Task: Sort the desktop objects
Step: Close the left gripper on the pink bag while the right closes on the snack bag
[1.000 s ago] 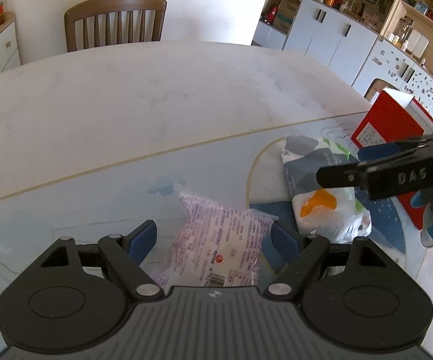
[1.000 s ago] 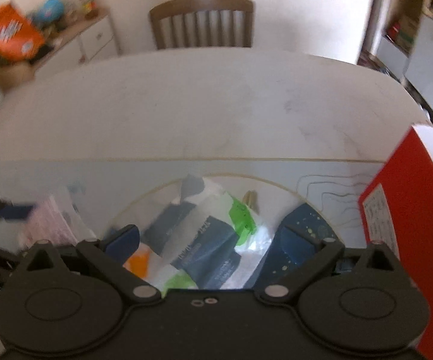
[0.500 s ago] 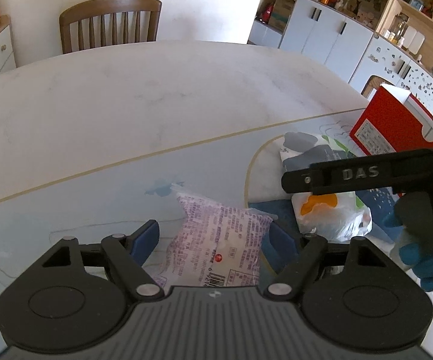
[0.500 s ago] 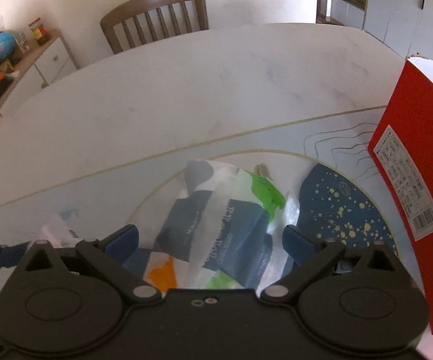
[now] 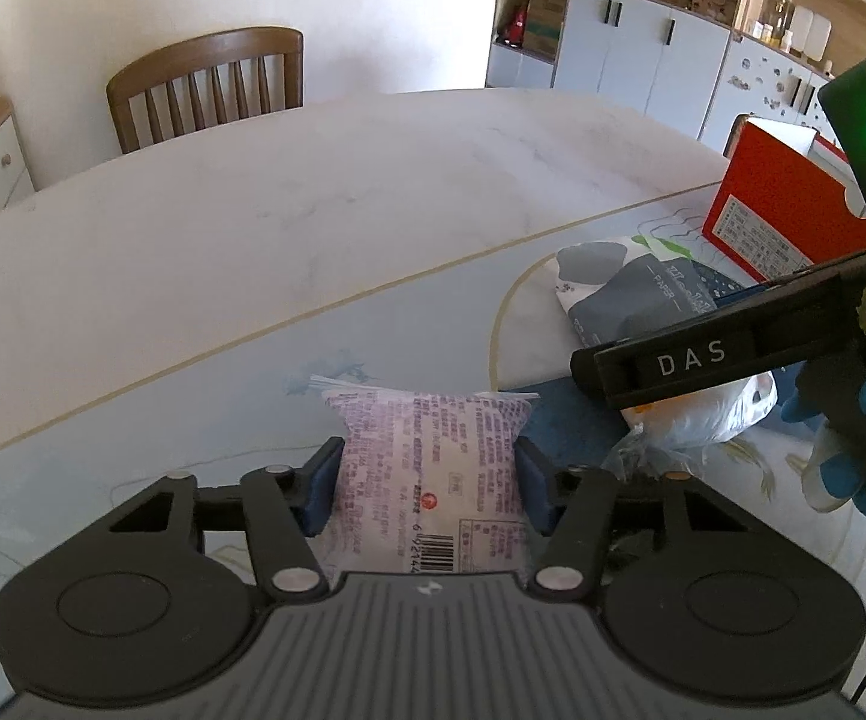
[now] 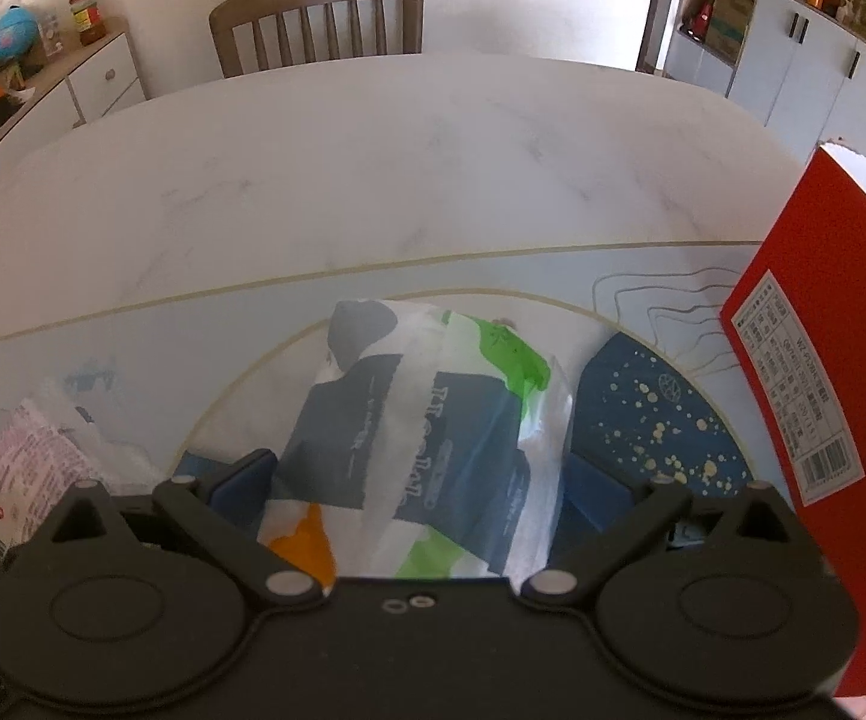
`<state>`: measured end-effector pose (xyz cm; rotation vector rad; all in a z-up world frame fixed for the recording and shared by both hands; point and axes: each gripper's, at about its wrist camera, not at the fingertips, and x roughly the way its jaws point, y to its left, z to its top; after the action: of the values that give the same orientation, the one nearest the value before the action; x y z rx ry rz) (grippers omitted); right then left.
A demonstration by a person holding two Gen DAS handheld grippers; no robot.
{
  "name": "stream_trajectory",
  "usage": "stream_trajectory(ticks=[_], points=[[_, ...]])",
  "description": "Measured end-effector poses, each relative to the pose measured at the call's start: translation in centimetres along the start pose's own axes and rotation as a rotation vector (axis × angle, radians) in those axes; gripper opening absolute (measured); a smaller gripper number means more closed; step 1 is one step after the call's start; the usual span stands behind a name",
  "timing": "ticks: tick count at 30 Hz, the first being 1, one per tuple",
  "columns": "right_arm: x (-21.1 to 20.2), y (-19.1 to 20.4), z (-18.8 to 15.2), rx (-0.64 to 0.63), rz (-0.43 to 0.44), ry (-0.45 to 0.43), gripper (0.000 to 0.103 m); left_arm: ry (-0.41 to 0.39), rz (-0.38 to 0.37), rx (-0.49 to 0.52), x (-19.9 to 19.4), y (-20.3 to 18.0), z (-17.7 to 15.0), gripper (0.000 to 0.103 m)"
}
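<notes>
While the left gripper [image 5: 427,480] presses its blue jaws against both sides of a pink printed packet [image 5: 430,474], the packet sits squarely between them with its barcode end nearest the camera; the jaws are narrowed to the packet's width and appear to have hold of it. Whether the packet is lifted or lying on the bench cannot be told.

Between the jaws of the right gripper [image 6: 418,489] lies a tissue pack [image 6: 427,438], wrapped in white plastic with navy, green and orange patches. These jaws stand wide, one blue pad on each side of the pack, and they seem close to it without squeezing, though contact cannot be confirmed.

Just beyond and to the right of the right jaws is a dark blue speckled patch of the patterned mat [image 6: 655,420] covering the near part of the bench [image 6: 373,168]. Further right stands a red box [image 6: 823,396], upright, near the tissue pack but apart from it. Past the jaws the marble bench runs to a wooden chair [image 6: 319,18].

As a judgement, sorting is at an early stage: one packet is gripped, the tissue pack is about to be taken, and nothing shows as placed in any final spot.
</notes>
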<state>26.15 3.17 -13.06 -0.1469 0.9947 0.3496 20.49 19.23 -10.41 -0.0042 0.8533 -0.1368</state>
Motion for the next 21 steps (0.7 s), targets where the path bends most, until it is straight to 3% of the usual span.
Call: stream_trajectory(ticks=[6,14,21], points=[[-0.6,0.0,-0.1,-0.008,-0.002,-0.004,0.091,-0.005,0.009,-0.001,0.0,0.0,-0.1,0.054],[-1.8,-0.7,0.5,0.018,0.033,-0.015,0.064,-0.010,0.012,-0.031,-0.4,-0.1,-0.1,0.051],[-3.0,-1.3,0.6,0.028,0.061,-0.023,0.057,-0.023,0.021,-0.039,-1.8,-0.3,0.2,0.051]])
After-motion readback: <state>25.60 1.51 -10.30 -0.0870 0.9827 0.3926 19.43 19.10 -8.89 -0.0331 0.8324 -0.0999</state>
